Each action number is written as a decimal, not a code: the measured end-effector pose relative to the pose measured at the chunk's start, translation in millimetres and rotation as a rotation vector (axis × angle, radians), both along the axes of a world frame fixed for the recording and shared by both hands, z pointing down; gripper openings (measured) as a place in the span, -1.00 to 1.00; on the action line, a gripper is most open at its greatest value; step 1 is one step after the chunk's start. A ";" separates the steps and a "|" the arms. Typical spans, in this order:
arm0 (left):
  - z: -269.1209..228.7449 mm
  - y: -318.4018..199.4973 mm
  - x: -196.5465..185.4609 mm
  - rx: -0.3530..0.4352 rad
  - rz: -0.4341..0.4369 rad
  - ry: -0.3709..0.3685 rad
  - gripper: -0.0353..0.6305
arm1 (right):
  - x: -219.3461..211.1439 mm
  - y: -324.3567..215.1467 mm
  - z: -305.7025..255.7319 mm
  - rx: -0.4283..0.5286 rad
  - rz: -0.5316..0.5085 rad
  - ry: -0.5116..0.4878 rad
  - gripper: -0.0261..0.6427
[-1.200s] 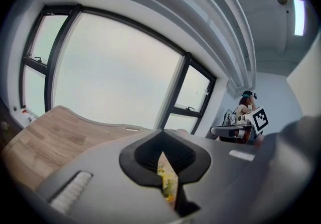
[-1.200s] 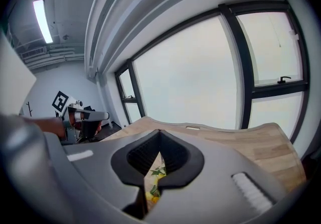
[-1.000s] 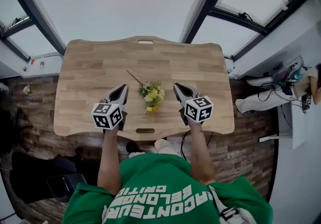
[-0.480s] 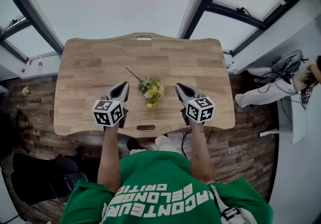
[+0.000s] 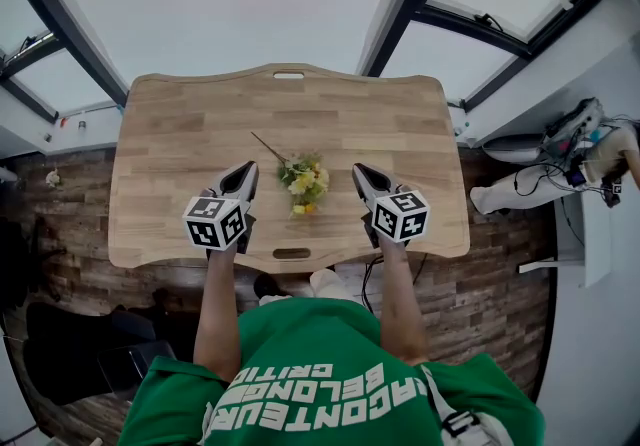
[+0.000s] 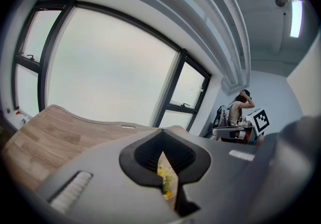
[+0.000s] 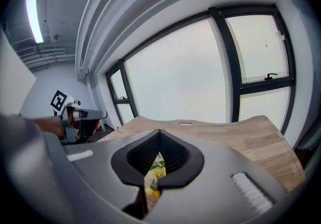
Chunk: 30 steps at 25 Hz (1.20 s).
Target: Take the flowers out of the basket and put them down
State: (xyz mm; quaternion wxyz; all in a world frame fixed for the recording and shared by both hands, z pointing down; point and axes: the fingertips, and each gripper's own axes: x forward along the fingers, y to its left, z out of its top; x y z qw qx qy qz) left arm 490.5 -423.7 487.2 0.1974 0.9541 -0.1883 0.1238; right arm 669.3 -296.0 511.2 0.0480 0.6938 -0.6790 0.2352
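- Found flowers (image 5: pixel 304 184), a small yellow and green bunch, lying flat on the wooden surface (image 5: pixel 180 124), loose and touched by neither tool.
- Noted a thin stem (image 5: pixel 266 150) running out from flowers toward the far left.
- Found left hand-held gripper (image 5: pixel 246 172) just left of flowers, apart from them, tip pointing away from the person. Jaws together, nothing clamped.
- Confirmed in the left gripper view: left hand-held gripper (image 6: pixel 162 140) with tips meeting. Flowers (image 6: pixel 164 178) seen only through the narrow slit below the tips, lying beyond the jaws, not gripped.
- Found right hand-held gripper (image 5: pixel 358 173) just right of flowers, likewise apart from them and pointing the same way. Jaws together, nothing clamped.
- Confirmed in the right gripper view: right hand-held gripper (image 7: pixel 158 137) with tips meeting. Flowers (image 7: pixel 156 170) again seen only through the slit, out on the surface.
- Noted left cube (image 5: pixel 214 222) and right cube (image 5: pixel 400 216), each nearer the person than flowers, one to either side.
- Noted far slot (image 5: pixel 288 75) in the surface well beyond flowers, and near slot (image 5: pixel 291 254) just on the person's side of flowers.
- Noted bystander (image 5: pixel 618 159) well right of flowers, off the surface, too small for detail.
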 end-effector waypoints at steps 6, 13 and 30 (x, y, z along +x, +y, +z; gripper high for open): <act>6.7 -1.7 -1.1 -0.009 -0.008 -0.021 -0.84 | 4.6 0.2 4.0 -0.006 0.010 -0.003 -0.91; 7.6 -2.4 0.1 -0.018 -0.011 -0.025 -0.84 | 6.0 -2.2 4.7 -0.013 0.006 -0.002 -0.90; 13.1 -0.5 -1.9 -0.027 -0.020 -0.033 -0.84 | 3.6 -2.8 9.5 -0.021 -0.013 -0.007 -0.90</act>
